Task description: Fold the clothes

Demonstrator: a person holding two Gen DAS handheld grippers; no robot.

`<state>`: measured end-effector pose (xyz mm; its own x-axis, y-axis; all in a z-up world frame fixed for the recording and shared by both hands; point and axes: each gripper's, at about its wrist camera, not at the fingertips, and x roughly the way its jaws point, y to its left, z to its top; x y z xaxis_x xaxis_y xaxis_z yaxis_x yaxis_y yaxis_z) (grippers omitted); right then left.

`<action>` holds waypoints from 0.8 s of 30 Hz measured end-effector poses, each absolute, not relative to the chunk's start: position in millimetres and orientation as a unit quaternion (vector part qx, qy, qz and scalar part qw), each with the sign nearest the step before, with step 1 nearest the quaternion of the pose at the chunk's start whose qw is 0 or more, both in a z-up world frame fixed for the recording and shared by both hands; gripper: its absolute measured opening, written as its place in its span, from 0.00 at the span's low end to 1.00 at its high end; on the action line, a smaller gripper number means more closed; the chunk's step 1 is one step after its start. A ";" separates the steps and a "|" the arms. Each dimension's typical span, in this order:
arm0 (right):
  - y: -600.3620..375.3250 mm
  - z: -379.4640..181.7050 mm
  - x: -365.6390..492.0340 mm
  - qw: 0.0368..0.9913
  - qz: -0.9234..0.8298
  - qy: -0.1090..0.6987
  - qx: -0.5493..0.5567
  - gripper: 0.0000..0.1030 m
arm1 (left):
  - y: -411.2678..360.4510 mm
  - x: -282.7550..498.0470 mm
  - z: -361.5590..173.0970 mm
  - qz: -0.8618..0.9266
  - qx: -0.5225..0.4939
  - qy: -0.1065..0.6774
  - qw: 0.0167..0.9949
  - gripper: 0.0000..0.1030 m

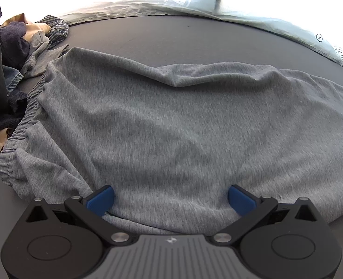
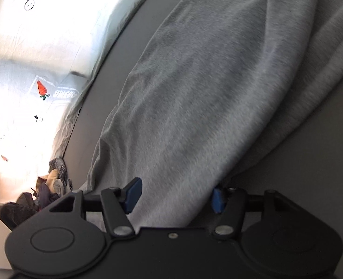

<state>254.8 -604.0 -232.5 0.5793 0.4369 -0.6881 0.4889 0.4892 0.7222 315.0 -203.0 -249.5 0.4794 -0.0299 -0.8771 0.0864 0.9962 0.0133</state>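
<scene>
A grey knit pair of trousers with an elastic waistband at the left lies spread on the dark table. My left gripper is open, its blue pads wide apart astride the garment's near edge. In the right wrist view the same grey trousers run up and away in a folded double layer. My right gripper is open with the cloth lying between its blue fingers; the right pad is partly hidden by the cloth.
A heap of other clothes, dark, beige, checked and denim, sits at the table's left end, and shows small in the right wrist view. A pale printed sheet borders the table's far edge.
</scene>
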 end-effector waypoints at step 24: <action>-543.1 -235.7 273.3 0.728 0.017 0.478 0.491 0.56 | -201.0 323.0 -249.1 -0.074 0.051 0.511 0.855 1.00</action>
<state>273.3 -543.1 -235.7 0.5426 0.4937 -0.6796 0.4452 0.5171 0.7311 323.0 -201.0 -249.1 0.4662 -0.0745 -0.8815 0.1786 0.9839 0.0113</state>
